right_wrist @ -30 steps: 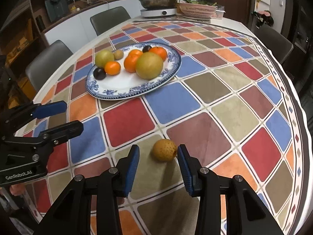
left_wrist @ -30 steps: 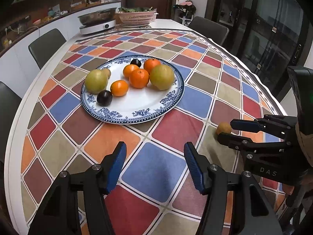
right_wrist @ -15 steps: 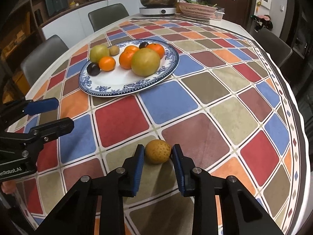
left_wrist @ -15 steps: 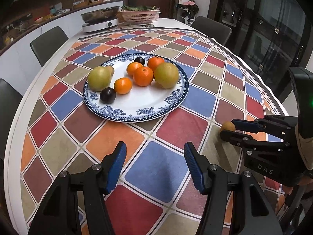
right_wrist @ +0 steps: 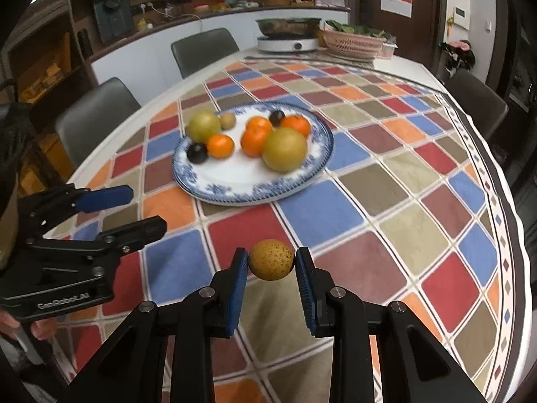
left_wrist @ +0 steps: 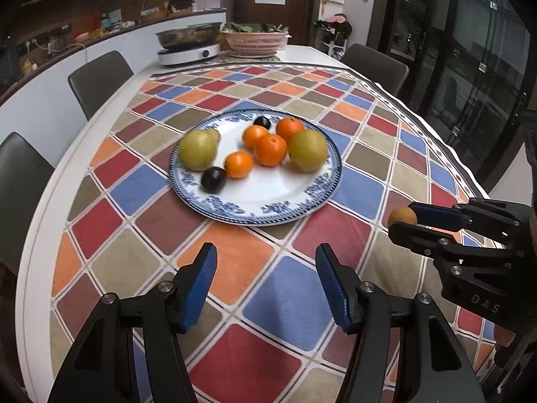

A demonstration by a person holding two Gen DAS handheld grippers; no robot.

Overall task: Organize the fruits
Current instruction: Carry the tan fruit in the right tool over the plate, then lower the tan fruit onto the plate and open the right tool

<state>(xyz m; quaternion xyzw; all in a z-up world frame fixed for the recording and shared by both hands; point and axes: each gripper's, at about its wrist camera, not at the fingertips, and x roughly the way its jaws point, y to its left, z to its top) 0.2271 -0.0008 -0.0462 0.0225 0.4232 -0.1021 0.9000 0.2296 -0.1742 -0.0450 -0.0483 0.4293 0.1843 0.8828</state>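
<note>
My right tongs (right_wrist: 271, 265) pinch the speckled brown fruit (right_wrist: 271, 259), lifted above the desk (right_wrist: 396, 198) near the blue-patterned plate (right_wrist: 235, 191) of fruit. My left tongs (left_wrist: 265, 268) gape wide, gripping nothing.

A small speckled brown fruit (right_wrist: 271, 259) sits pinched between the right claw (right_wrist: 271, 262), off the tabletop (right_wrist: 396, 181). On the blue-patterned plate (right_wrist: 235, 191) lie four oranges (right_wrist: 254, 141), two yellow-green pears (right_wrist: 284, 149), two dark plums (right_wrist: 197, 153) and a kiwi (right_wrist: 227, 120).

"DAS" on right gripper (left_wrist: 402, 223), "GenRobot.AI" on left gripper (right_wrist: 139, 211)
</note>
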